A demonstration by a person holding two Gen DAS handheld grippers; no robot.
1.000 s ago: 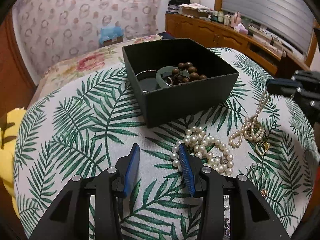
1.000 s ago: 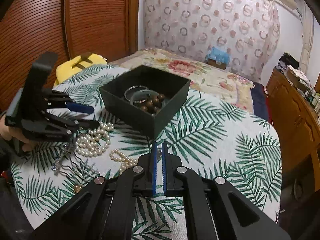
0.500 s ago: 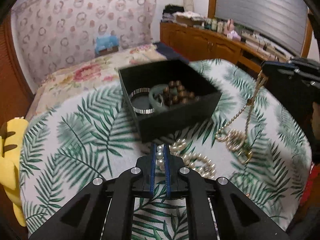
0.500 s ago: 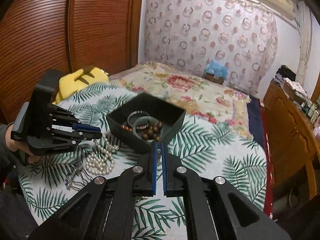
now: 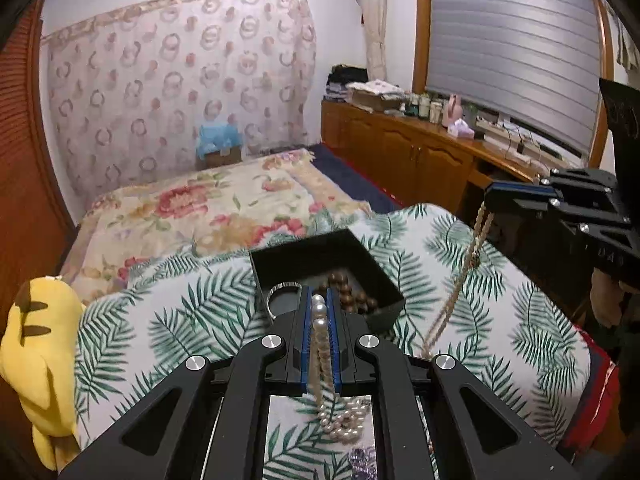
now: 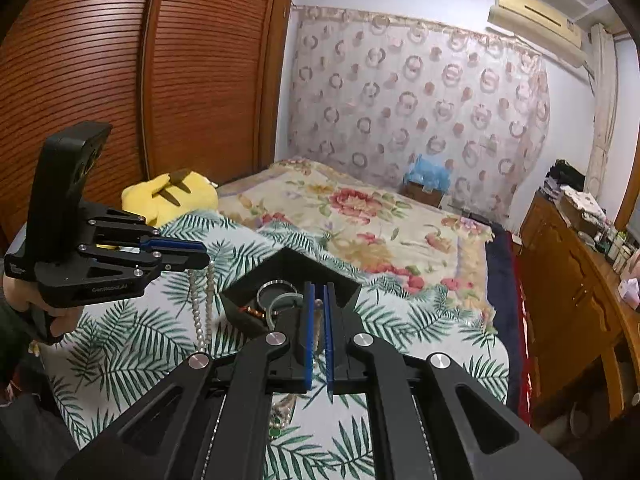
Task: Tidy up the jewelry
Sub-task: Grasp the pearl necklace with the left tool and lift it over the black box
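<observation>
My left gripper (image 5: 319,300) is shut on a white pearl necklace (image 5: 320,320) and holds it high above the leaf-print table; the strand hangs down below it (image 6: 200,304). My right gripper (image 6: 319,292) is shut on a thinner pearl chain (image 5: 468,264) that hangs down with a gold pendant (image 6: 280,412) near the table. The black jewelry box (image 5: 384,280) sits on the table beneath and ahead of both grippers. It holds a brown bead bracelet (image 5: 348,284), a green bangle (image 6: 280,300) and a silver bangle (image 5: 282,286).
A small purple piece of jewelry (image 5: 362,458) lies on the leaf-print tablecloth (image 5: 160,320). A yellow plush toy (image 5: 36,360) sits at the table's left edge. A flowered bed (image 5: 208,208) lies behind, and a wooden cabinet (image 5: 420,156) stands at the right.
My left gripper shut on the white pearl necklace and lifted it off the table. My right gripper rose higher with its pearl chain. Both now hang above the box.
</observation>
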